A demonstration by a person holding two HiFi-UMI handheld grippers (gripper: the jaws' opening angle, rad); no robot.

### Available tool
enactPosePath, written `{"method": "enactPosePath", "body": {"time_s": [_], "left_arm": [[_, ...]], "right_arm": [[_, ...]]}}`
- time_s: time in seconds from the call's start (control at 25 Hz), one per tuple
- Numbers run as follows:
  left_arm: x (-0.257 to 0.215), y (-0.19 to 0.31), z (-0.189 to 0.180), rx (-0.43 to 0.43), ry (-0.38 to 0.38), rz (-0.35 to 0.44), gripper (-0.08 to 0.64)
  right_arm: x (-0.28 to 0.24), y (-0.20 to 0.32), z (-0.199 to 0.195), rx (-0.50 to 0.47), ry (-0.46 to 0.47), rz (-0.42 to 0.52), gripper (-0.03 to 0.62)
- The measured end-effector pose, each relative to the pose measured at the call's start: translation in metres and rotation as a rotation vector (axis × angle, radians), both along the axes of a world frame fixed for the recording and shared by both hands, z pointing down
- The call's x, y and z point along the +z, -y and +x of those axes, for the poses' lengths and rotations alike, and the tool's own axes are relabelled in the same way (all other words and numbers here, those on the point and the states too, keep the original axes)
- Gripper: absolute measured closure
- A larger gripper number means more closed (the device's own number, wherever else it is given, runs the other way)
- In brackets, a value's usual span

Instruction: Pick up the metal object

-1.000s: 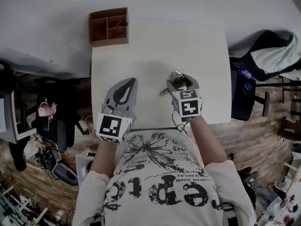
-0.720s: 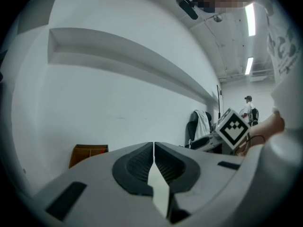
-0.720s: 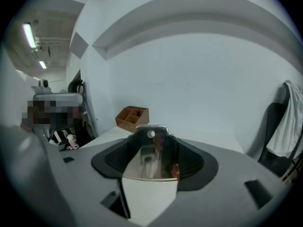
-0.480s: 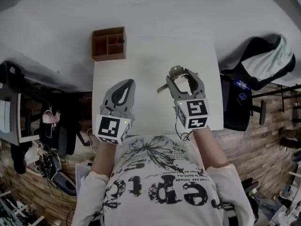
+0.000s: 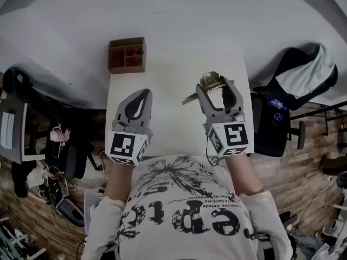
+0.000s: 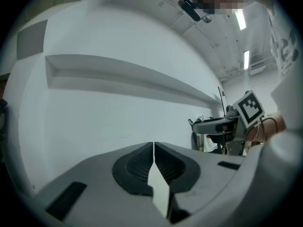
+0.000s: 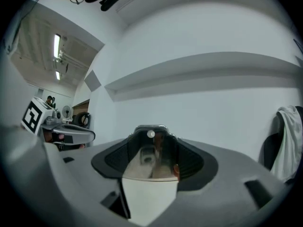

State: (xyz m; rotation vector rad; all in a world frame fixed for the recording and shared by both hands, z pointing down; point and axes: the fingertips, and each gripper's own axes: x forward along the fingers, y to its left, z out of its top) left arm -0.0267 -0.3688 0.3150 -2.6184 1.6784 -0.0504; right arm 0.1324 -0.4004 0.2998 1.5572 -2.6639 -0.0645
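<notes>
The metal object is a shiny piece with a thin lever sticking out to its left. My right gripper is shut on it and holds it up above the white table. In the right gripper view the metal object fills the gap between the dark pads, reflecting the room. My left gripper hovers over the table's left side, shut with nothing in it. Its pads meet in the left gripper view, where the right gripper shows at the right.
A brown wooden organizer box with compartments stands at the table's far left corner. A dark chair with a jacket stands to the right of the table. A desk and cluttered floor lie to the left. A white wall fills both gripper views.
The right gripper has moved to the right and nearer to me with the metal object in it. The table looks smaller and farther below. The left gripper has hardly moved.
</notes>
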Motion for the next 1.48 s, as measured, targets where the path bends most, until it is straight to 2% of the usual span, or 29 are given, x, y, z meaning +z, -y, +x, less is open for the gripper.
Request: {"method": "enactPosePath", "body": {"time_s": [0.96, 1.48], "left_arm": [[-0.008, 0.001, 0.022, -0.004, 0.038, 0.000, 0.548], [-0.004, 0.002, 0.018, -0.014, 0.040, -0.003, 0.549]], "right_arm": [[0.021, 0.010, 0.006, -0.015, 0.009, -0.055, 0.314], [0.027, 0.010, 0.001, -0.018, 0.005, -0.068, 0.314]]}}
